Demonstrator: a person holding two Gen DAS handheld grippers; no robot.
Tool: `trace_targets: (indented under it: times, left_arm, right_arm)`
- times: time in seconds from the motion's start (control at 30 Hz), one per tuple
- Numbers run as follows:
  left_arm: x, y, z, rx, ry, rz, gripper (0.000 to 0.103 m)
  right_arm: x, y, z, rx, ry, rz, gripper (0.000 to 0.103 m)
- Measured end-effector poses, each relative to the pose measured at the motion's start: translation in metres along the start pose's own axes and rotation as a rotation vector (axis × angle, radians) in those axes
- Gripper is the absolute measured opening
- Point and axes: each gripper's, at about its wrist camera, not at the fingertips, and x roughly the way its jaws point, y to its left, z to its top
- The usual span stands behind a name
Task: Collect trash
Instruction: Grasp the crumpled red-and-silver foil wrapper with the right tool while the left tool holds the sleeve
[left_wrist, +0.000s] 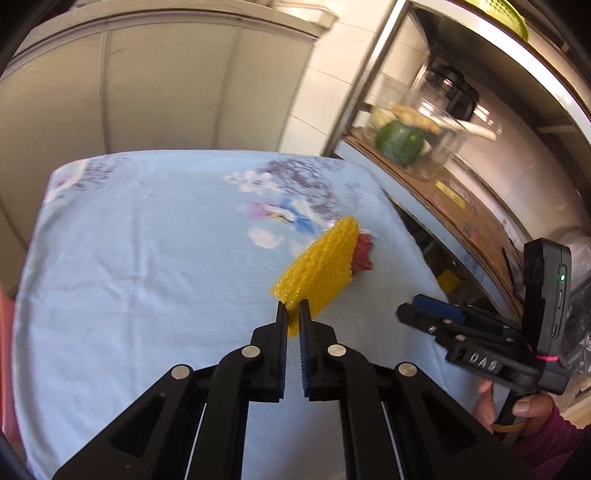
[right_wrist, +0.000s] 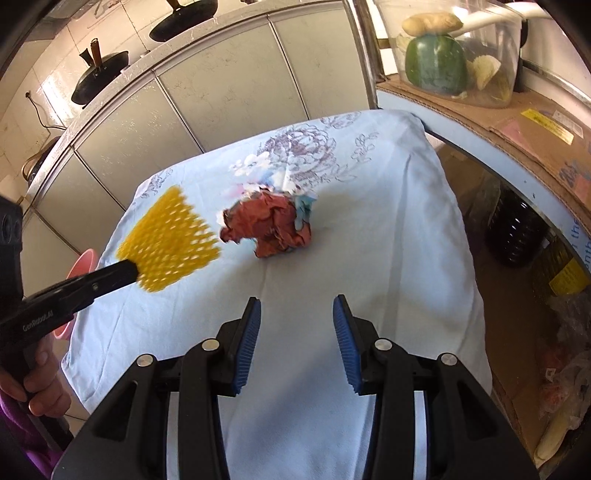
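My left gripper (left_wrist: 293, 308) is shut on a yellow foam net sleeve (left_wrist: 319, 267) and holds it above the light blue tablecloth (left_wrist: 147, 240). The sleeve also shows in the right wrist view (right_wrist: 170, 245), at the tip of the left gripper (right_wrist: 131, 273), blurred. A crumpled red paper ball (right_wrist: 271, 227) lies on the cloth mid-table; in the left wrist view it (left_wrist: 364, 253) is mostly hidden behind the sleeve. My right gripper (right_wrist: 296, 332) is open and empty, a short way in front of the ball; it also shows in the left wrist view (left_wrist: 415, 308).
A pink bin (right_wrist: 79, 269) stands at the table's left edge. A metal shelf (left_wrist: 461, 206) on the right holds cardboard and a clear tub with a green melon (right_wrist: 436, 64). Pale cabinet doors (right_wrist: 229, 88) stand behind the table. Dark bottles (right_wrist: 515, 232) sit under the shelf.
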Motion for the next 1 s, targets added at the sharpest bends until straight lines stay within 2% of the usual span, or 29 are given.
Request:
trace_targets:
  times: [0.17, 0.23, 0.33, 0.5, 0.57, 0.67, 0.73, 1.0]
  left_arm:
    - [-0.016, 0.026, -0.011, -0.068, -0.020, 0.046, 0.005]
    - [-0.020, 0.032, -0.014, -0.081, -0.022, 0.052, 0.005]
    - [-0.025, 0.037, -0.017, -0.097, -0.029, 0.046, 0.005]
    - [-0.029, 0.043, -0.018, -0.111, -0.041, 0.026, 0.005]
    - [-0.028, 0.046, -0.019, -0.120, -0.036, 0.021, 0.005]
    - [-0.028, 0.051, -0.021, -0.134, -0.034, 0.013, 0.005]
    - [-0.029, 0.053, -0.021, -0.142, -0.037, 0.009, 0.005]
    - [-0.028, 0.064, -0.026, -0.171, -0.034, 0.004, 0.005]
  right_arm:
    - [0.006, 0.012, 0.016, 0.008, -0.008, 0.023, 0.041]
    - [0.009, 0.016, 0.023, 0.035, 0.008, 0.065, 0.041]
    - [0.015, 0.021, 0.028, 0.078, 0.039, 0.130, 0.041]
    - [0.024, 0.015, 0.029, 0.164, 0.075, 0.166, 0.042]
    - [0.029, 0.009, 0.031, 0.214, 0.095, 0.205, 0.052]
    - [0.033, 0.002, 0.035, 0.283, 0.103, 0.239, 0.052]
    - [0.035, 0.002, 0.040, 0.299, 0.098, 0.238, 0.053]
    - [0.051, 0.002, 0.063, 0.345, 0.083, 0.147, 0.053]
